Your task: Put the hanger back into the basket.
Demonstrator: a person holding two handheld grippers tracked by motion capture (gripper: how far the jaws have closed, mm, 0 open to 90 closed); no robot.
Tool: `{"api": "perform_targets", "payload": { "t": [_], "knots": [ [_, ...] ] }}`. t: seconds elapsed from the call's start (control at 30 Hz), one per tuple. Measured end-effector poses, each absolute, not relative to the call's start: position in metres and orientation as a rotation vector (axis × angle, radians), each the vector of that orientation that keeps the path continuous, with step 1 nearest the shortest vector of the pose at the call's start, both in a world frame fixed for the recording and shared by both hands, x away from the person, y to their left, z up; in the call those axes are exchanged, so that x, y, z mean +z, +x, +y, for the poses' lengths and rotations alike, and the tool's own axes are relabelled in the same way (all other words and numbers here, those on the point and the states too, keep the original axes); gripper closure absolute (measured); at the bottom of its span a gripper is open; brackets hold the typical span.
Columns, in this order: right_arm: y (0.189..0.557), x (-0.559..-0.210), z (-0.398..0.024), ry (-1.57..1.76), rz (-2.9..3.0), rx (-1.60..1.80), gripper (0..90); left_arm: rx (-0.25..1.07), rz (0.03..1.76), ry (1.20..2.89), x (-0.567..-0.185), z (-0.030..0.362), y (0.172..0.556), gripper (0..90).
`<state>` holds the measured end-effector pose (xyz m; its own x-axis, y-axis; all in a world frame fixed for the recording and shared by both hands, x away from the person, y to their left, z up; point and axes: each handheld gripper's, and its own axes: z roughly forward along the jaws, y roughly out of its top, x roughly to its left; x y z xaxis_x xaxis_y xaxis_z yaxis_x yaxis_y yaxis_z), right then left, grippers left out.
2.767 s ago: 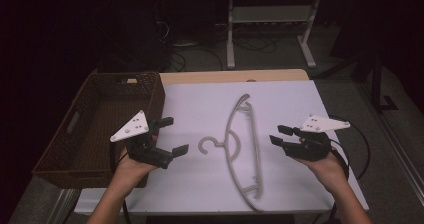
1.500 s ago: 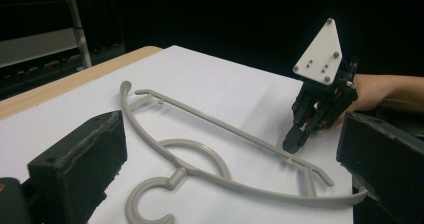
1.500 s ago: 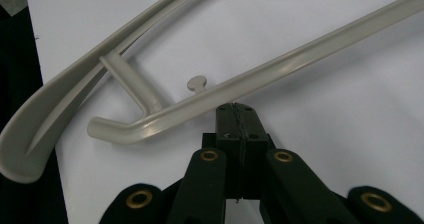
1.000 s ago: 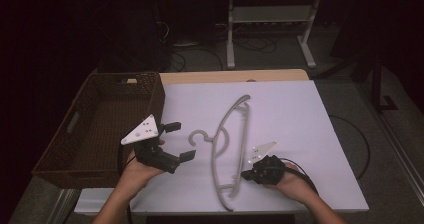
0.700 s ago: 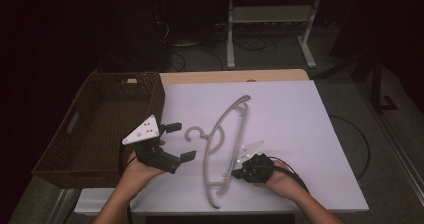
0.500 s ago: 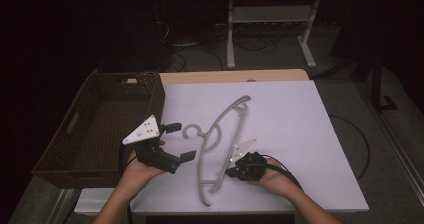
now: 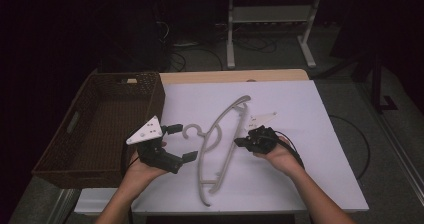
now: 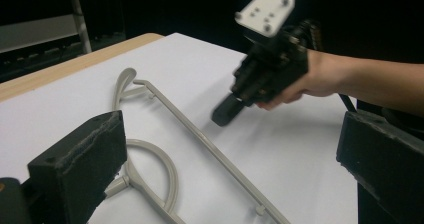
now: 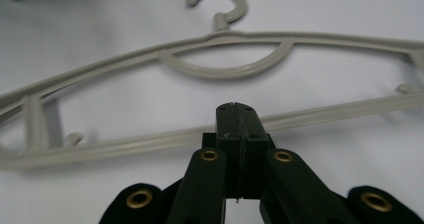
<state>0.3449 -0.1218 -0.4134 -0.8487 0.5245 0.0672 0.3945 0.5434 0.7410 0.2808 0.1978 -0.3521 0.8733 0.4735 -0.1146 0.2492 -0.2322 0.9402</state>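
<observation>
Here, in the high view, your left gripper [image 7: 176,142] hovers over the white worktop [image 7: 310,134] near its left edge, jaws spread wide apart with nothing between them. The grey hanger [image 7: 220,144] lies flat across the middle of the worktop, running slantwise from near the far edge down toward the near edge, its hook pointing left at your left gripper. Your right gripper [image 7: 239,142] sits just right of the hanger's straight bar, jaws pressed together on nothing, its tip right at the bar; whether it touches the bar you cannot tell from here. A brown woven basket [image 7: 75,129] stands against the worktop's left edge, just beside your left hand.

Looking along your left gripper's jaws in the left gripper view, the two black pads [image 8: 80,159] stand far apart at the bottom corners. The hanger [image 8: 200,139] lies on the white worktop [image 8: 280,149] between and beyond them, its hook [image 8: 150,169] close to the left pad. Farther off, your right hand [image 8: 300,79] holds the right gripper [image 8: 225,115] tilted down, its closed tip low over the worktop just past the bar.

From the right gripper view, the right gripper [image 9: 237,115] shows its jaws clenched flat against each other, empty, with the tip up against the hanger's [image 9: 220,69] lower bar. The hook [image 9: 220,4] points toward the far side of the worktop [image 9: 100,34].
</observation>
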Motion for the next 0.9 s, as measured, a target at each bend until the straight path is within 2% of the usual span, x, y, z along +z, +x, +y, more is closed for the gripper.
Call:
{"api": "perform_targets", "payload": {
  "t": [0.27,0.9],
  "knots": [
    [0.365,-0.422,-0.114,0.814,2.58,1.207,89.5,0.222,0.546,1.827,-0.355,0.197,0.281,0.0],
    [0.364,-0.434,-0.108,0.805,2.625,1.149,89.5,0.217,0.549,1.833,-0.355,0.197,0.281,0.0]
  ]
}}
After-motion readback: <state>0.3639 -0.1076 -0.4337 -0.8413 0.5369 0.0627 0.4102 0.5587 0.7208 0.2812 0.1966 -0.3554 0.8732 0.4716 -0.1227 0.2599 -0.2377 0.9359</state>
